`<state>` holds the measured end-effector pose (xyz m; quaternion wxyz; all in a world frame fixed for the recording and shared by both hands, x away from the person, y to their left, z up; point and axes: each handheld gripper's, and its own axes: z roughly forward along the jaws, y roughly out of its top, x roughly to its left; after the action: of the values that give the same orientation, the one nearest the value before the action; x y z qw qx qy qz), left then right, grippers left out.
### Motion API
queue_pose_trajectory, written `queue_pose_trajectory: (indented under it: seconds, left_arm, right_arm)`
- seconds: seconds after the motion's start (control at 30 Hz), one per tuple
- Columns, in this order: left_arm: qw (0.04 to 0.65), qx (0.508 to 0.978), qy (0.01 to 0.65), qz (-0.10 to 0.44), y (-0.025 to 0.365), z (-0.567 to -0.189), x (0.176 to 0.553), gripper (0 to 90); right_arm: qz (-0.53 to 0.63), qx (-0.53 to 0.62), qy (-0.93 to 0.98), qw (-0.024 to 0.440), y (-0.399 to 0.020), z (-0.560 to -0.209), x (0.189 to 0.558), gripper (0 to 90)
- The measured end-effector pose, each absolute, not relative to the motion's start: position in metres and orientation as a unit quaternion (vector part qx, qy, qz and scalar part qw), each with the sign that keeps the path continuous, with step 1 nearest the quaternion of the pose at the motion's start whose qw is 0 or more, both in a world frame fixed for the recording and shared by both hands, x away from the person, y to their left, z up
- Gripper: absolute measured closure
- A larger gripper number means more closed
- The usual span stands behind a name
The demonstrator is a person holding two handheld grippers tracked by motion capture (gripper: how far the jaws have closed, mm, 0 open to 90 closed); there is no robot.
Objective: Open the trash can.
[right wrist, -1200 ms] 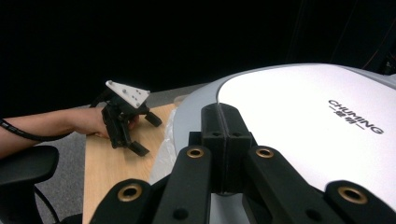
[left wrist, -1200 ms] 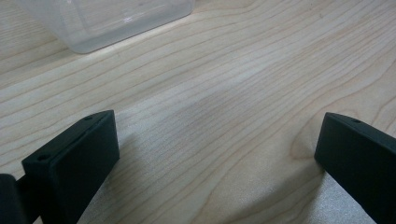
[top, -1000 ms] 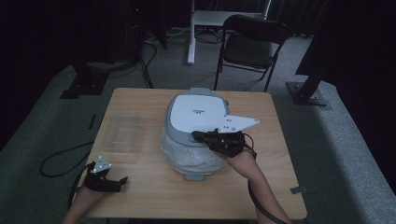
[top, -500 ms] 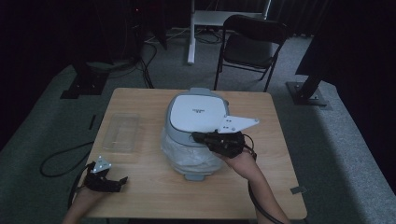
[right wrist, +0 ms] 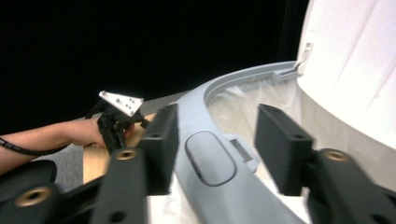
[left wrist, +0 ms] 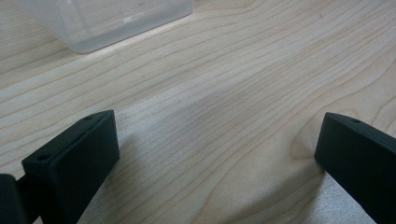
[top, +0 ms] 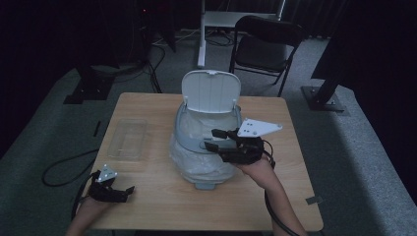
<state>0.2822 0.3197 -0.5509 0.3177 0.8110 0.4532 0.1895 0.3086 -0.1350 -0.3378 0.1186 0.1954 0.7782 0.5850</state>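
One step looks done: bin (top: 206,147) mid-table w/ lid (top: 211,91) up, liner bag inside. Right gripper (top: 216,140) at front rim, jaws just opened to abt half, straddling latch button (right wrist: 210,158), gripping nothing. Left gripper (top: 129,189) parked near table's front-left corner, jaws wide, empty, near tray (top: 127,138). Prob. left: whatever goes in or comes out of bin.

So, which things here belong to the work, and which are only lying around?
In the work: bin, its lid standing open, right gripper at the bin's front rim.
Lying around: clear tray, left gripper resting on the table, chair.
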Motion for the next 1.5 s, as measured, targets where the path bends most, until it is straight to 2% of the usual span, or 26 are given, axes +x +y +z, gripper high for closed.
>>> queue_pose_trajectory:
  seconds: [0.2,0.23,0.27,0.4,0.77,1.5]
  left_arm:
    - [0.318,0.811,0.453,0.189,0.32,-0.551,0.282,0.5]
    - [0.318,0.811,0.453,0.189,0.32,-0.551,0.282,0.6]
    - [0.318,0.811,0.453,0.189,0.32,-0.551,0.282,0.5]
    - [0.318,0.811,0.453,0.189,0.32,-0.551,0.282,0.6]
    - [0.317,0.811,0.453,0.189,0.32,-0.551,0.282,0.5]
    - [0.318,0.811,0.453,0.189,0.32,-0.551,0.282,0.6]
  right_arm:
    - [0.589,0.219,0.766,0.135,-0.142,-0.335,0.313,21.0]
    - [0.589,0.221,0.766,0.131,-0.144,-0.336,0.315,13.4]
    - [0.588,0.219,0.767,0.134,-0.145,-0.336,0.315,11.0]
    - [0.592,0.235,0.758,0.14,-0.152,-0.338,0.318,11.0]
    - [0.583,0.247,0.748,0.199,-0.171,-0.342,0.32,11.0]
    - [0.569,0.313,0.719,0.246,-0.235,-0.365,0.321,11.0]
